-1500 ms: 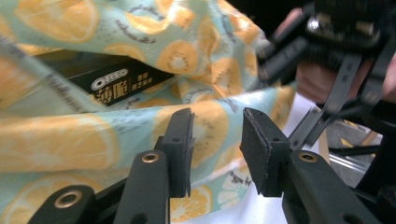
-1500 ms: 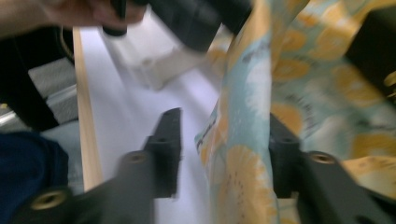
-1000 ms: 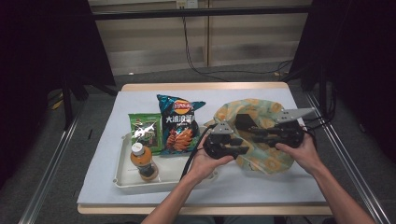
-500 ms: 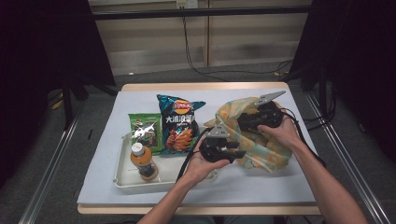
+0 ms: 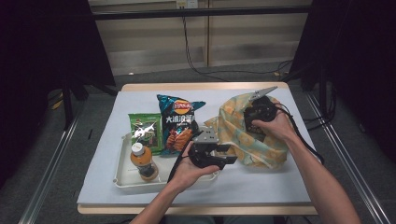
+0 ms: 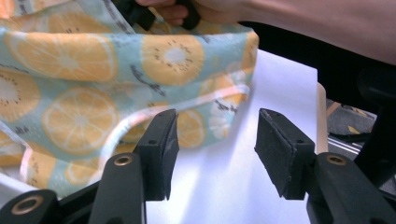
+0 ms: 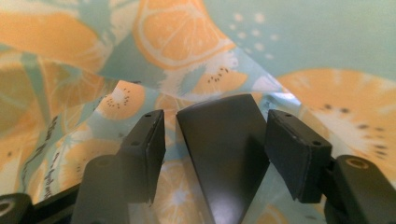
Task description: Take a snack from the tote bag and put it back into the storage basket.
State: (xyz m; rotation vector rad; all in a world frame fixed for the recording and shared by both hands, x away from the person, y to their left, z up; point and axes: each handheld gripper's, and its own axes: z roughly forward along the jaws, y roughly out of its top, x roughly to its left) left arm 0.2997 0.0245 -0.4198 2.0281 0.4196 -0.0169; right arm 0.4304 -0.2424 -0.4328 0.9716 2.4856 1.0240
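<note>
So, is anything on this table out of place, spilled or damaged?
Nothing is spilled or damaged. The orange-print fabric bag lies crumpled and slumped on the white table cover. The chips bag and green snack packet lean over the far rim of the white tray, half outside it. The bottle stands upright.

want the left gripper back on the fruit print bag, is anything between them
Nothing visible. The left gripper has just been opening, with only bare white table cover between its jaws; the bag edge lies right beside its left pad, nothing in front.
</note>
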